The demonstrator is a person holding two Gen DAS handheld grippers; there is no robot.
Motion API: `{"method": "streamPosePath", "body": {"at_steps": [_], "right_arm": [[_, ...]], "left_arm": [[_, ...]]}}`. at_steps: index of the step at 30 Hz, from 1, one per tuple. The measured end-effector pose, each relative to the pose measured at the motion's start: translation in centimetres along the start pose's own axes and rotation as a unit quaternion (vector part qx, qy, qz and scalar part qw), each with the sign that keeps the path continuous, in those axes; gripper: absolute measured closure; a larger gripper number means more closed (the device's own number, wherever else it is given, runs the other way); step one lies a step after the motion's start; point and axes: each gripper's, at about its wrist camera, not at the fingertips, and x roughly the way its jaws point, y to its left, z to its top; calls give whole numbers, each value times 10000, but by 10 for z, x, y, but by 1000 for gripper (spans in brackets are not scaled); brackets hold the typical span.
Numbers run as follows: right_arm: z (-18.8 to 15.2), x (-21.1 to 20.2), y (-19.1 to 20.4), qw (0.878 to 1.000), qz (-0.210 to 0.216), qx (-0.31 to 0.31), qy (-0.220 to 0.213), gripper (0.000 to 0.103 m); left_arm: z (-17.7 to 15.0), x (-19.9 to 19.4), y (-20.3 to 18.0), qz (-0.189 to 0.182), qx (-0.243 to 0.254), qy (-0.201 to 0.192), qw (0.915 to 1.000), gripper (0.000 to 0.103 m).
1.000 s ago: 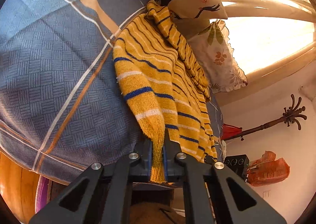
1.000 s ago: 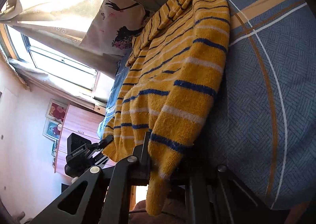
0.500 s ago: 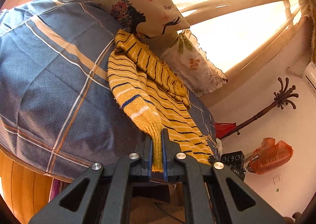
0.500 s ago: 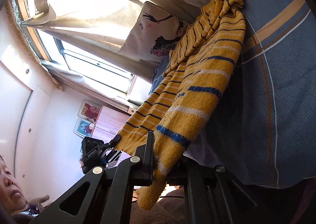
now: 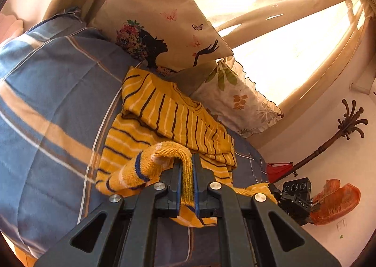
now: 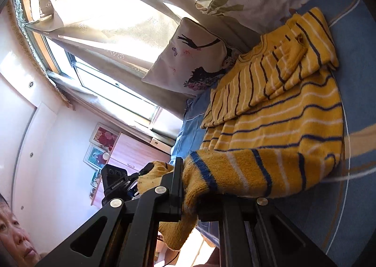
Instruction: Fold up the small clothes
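Observation:
A yellow knit sweater with blue and white stripes lies on the blue checked bedspread, its sleeves folded over the chest. My left gripper is shut on the sweater's bottom hem, which arches up over the fingers. My right gripper is shut on the other corner of the sweater hem; the hem hangs in a lifted fold between the two grippers. The right gripper's right finger is hidden under the cloth.
Two pillows lean at the head of the bed: a beige one with a woman's silhouette and a leaf-print one. Curtains and a bright window stand behind. A coat rack and orange bag are to the right. A person's face shows lower left.
Both grippers have lifted the hem and carried it forward toward the pillows. The sweater's lower part now slackens and arches instead of being stretched out toward me.

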Motion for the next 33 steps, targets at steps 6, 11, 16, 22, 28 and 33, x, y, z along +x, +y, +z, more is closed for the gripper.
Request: {"method": "streamPosePath", "body": {"at_steps": [6, 11, 16, 22, 28, 33], "right_arm": [[95, 39, -33, 9973, -651, 224, -256, 93], [150, 76, -113, 9851, -1215, 1174, -305, 90], [174, 88, -159, 9771, -940, 1854, -447, 74], [194, 81, -177, 9674, -556, 2257, -1010, 39], [209, 81, -177, 9650, -840, 2259, -1035, 37], [202, 75, -144, 9730, -1060, 1688, -1162, 22]], "left_arm": [[59, 117, 8, 583, -42, 358, 9977, 95], [87, 197, 43, 985, -461, 818, 9907, 95], [111, 209, 65, 633, -880, 699, 9916, 88], [136, 200, 91, 658, -1202, 461, 9895, 62], [136, 181, 94, 906, -916, 547, 9902, 62], [120, 165, 57, 986, 51, 658, 9929, 62]]}}
